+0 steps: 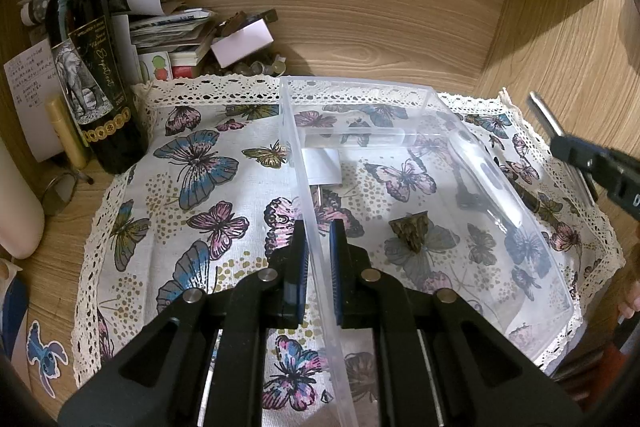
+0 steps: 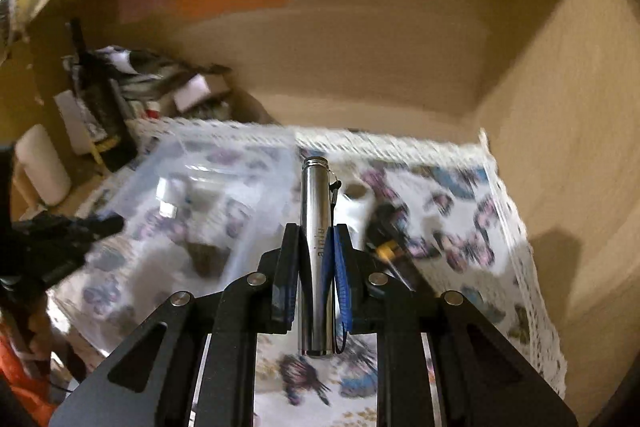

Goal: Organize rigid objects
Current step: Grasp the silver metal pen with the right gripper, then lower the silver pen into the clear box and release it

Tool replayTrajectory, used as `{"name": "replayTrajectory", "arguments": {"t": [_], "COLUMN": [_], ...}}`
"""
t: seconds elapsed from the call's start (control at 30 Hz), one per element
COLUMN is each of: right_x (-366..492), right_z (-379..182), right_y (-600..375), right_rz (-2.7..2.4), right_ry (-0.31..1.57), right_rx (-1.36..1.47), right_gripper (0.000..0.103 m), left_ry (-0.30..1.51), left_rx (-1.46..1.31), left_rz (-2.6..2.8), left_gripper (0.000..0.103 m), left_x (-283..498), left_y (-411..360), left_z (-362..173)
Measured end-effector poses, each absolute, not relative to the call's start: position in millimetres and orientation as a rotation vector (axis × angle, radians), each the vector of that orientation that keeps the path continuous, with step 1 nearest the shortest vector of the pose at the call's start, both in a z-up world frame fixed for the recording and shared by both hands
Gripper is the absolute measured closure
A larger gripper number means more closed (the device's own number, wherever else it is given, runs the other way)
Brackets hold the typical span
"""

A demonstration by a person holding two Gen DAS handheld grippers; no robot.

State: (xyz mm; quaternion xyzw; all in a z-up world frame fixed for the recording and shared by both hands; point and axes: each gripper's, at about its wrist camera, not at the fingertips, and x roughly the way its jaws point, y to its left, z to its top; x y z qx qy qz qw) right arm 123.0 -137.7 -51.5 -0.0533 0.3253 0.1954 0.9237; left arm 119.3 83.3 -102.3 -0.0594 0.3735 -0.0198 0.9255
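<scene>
A clear plastic box (image 1: 420, 131) sits on the butterfly cloth (image 1: 200, 195). My left gripper (image 1: 319, 231) is shut on the box's left wall. Inside the box lie a small bronze ornament (image 1: 412, 229) and a clear tube (image 1: 360, 139). My right gripper (image 2: 316, 239) is shut on a silver metal cylinder (image 2: 316, 211) with a black cord, held above the cloth to the right of the box (image 2: 208, 195). The right gripper also shows at the right edge of the left wrist view (image 1: 560, 143). The right wrist view is blurred.
A dark wine bottle (image 1: 92, 67) stands at the cloth's back left, with stacked papers and boxes (image 1: 172, 27) behind it. A white cylinder (image 1: 16, 203) stands far left. A yellow-and-black tool (image 2: 388, 247) lies on the cloth right of the box. Wooden walls enclose the back and right.
</scene>
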Motion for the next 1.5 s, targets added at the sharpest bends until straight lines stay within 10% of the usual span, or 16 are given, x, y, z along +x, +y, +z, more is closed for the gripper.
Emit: {"name": "replayTrajectory", "arguments": {"t": [1.1,1.5], "right_x": [142.2,134.2], "right_z": [-85.2,-53.6], "right_y": [-64.5,-109.4], "right_rz": [0.593,0.476], "right_ry": [0.829,0.719], "right_rx": [-0.210,-0.148], "right_gripper": [0.087,0.062], "left_ry": [0.763,0.762], "left_rx": [-0.131,-0.130], "left_rz": [-0.046,-0.045], "left_gripper": [0.093,0.093], "left_x": [119.6,119.7], "left_y": [81.8,81.5], "left_z": [-102.6,-102.7]}}
